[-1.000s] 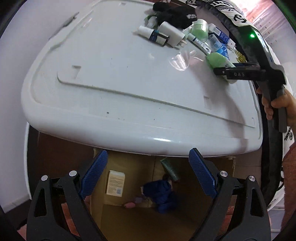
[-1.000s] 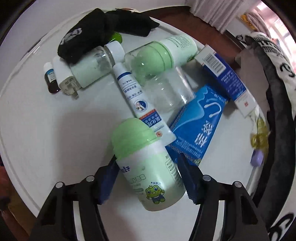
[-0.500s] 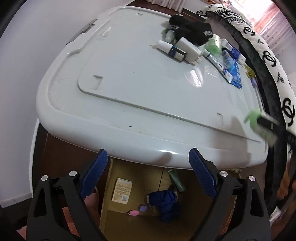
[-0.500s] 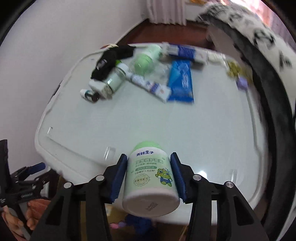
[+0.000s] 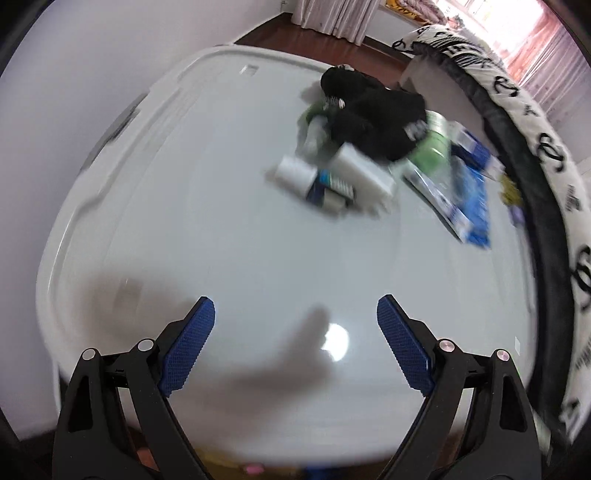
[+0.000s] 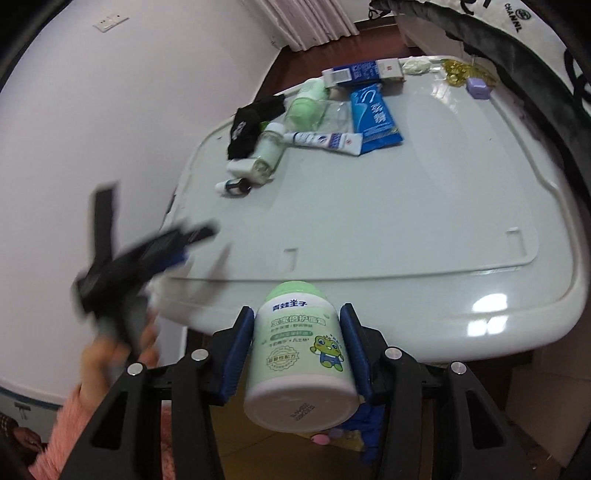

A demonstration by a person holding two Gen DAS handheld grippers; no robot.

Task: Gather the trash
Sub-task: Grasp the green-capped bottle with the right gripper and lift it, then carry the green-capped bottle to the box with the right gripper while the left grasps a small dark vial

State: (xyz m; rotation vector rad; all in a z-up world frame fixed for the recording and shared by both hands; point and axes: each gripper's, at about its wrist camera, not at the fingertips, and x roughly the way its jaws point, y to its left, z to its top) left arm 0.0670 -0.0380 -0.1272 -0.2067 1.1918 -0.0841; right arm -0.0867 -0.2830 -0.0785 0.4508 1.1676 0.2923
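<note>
"CHANNEL" is printed on the white fabric [image 6: 513,18].

Bright daylight, glare on the white lid [image 6: 484,302], motion blur, fisheye-bent edges.

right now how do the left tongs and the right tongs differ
The left tongs stand wide open with nothing between their pads; the right tongs are clamped on a green-capped bottle. The left tongs hang over the bare white lid, short of the clutter; the right tongs hold their bottle past the lid's near edge. Both have black arms with blue pads.
</note>
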